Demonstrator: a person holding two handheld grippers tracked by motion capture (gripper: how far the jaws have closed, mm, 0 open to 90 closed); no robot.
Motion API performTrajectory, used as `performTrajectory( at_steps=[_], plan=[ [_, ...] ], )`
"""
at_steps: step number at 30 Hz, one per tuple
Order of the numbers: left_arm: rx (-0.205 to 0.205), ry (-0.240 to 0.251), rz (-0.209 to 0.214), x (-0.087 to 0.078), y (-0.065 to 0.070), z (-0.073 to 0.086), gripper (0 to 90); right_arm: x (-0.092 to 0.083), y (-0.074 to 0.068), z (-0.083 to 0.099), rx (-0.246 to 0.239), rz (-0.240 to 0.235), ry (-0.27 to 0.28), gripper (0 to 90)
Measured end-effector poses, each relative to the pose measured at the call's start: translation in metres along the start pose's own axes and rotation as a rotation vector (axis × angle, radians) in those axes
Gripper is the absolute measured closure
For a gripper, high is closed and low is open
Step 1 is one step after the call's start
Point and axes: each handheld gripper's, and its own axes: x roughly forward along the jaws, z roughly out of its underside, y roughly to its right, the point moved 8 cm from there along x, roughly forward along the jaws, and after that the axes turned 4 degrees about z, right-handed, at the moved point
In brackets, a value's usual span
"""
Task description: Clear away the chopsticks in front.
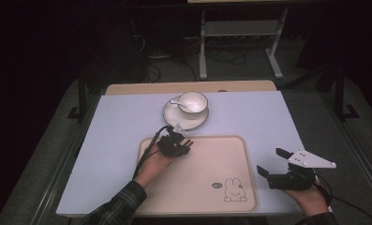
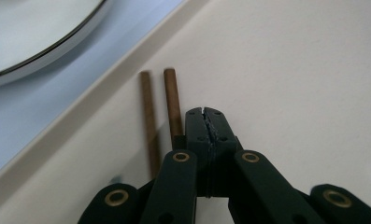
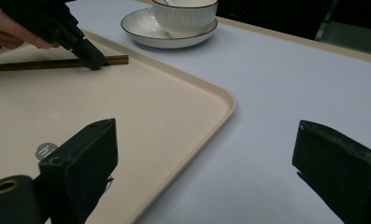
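Two brown chopsticks (image 2: pixel 173 100) lie side by side on the beige tray (image 1: pixel 212 159), near its far left rim. My left gripper (image 1: pixel 188 142) rests on the tray right beside them with its jaws shut together. Nothing shows between the jaws, and the chopsticks lie just left of the tips (image 2: pixel 205 120). In the right gripper view the left gripper's tip (image 3: pixel 92 59) touches down against the chopsticks (image 3: pixel 38 64). My right gripper (image 1: pixel 272 161) hovers off the tray's right edge, open and empty, its jaws wide apart (image 3: pixel 206 154).
A white bowl (image 1: pixel 193 102) with a spoon (image 1: pixel 176 101) in it stands on a white saucer (image 1: pixel 186 121) beyond the tray. The tray has a rabbit print (image 1: pixel 234 190) at its near right. The pale blue mat (image 1: pixel 268 122) covers the table.
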Motion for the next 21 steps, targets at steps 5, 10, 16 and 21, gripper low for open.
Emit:
performTrajectory(
  at_steps=[5,10,16,21],
  plan=[
    [-0.041,0.003,-0.011,-0.014,-0.012,0.016,89.1,0.001,-0.001,-0.001,-0.004,-0.001,-0.001,6.1],
    [-0.057,-0.003,-0.021,-0.024,-0.017,0.028,89.1,0.001,-0.001,0.000,-0.004,-0.002,-0.001,6.1],
    [-0.082,-0.005,-0.022,-0.039,-0.019,0.046,88.2,0.001,-0.001,0.000,-0.003,-0.002,0.000,6.1],
    [-0.107,-0.005,-0.024,-0.052,-0.020,0.062,88.2,0.002,-0.002,-0.001,-0.005,-0.004,-0.001,6.1]
  ],
)
